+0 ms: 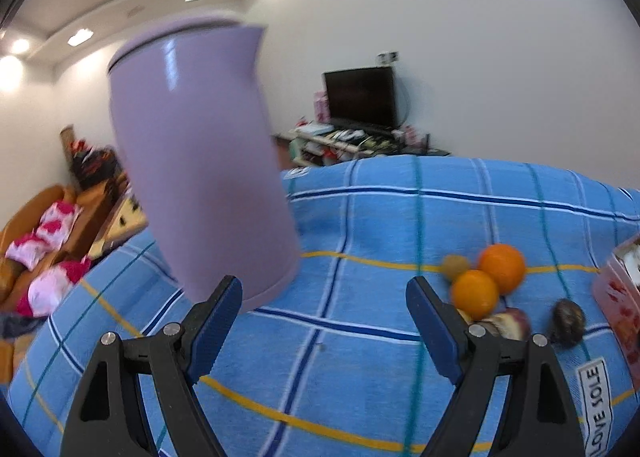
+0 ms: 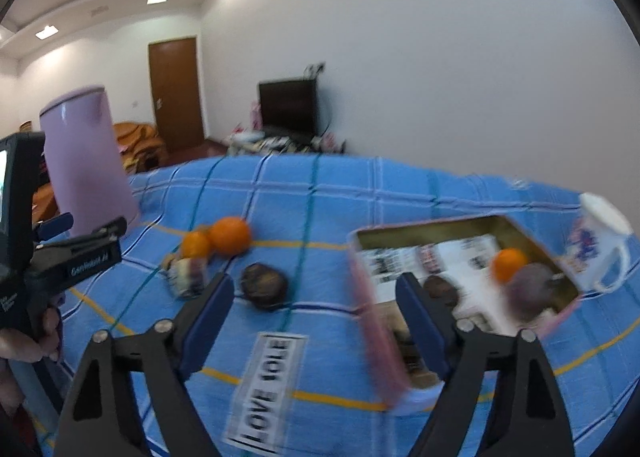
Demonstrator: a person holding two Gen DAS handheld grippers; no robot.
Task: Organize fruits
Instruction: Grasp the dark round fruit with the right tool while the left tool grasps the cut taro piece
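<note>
Blue checked cloth on the desk (image 2: 340, 193), both claws spread and empty.
I saw two oranges (image 2: 230, 235) loose mid-desk and one in the pink tin (image 2: 370, 297) at the right edge; my right claw (image 2: 316, 299) straddled its rim and could tip it. A label (image 2: 266, 387) read "LOVE SOLE"; my left claw (image 1: 324, 297) hung near the lilac container (image 1: 200, 153).

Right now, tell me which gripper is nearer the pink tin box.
Right. The right gripper has one finger over the pink tin box; the left gripper is off towards the lilac canister.
</note>
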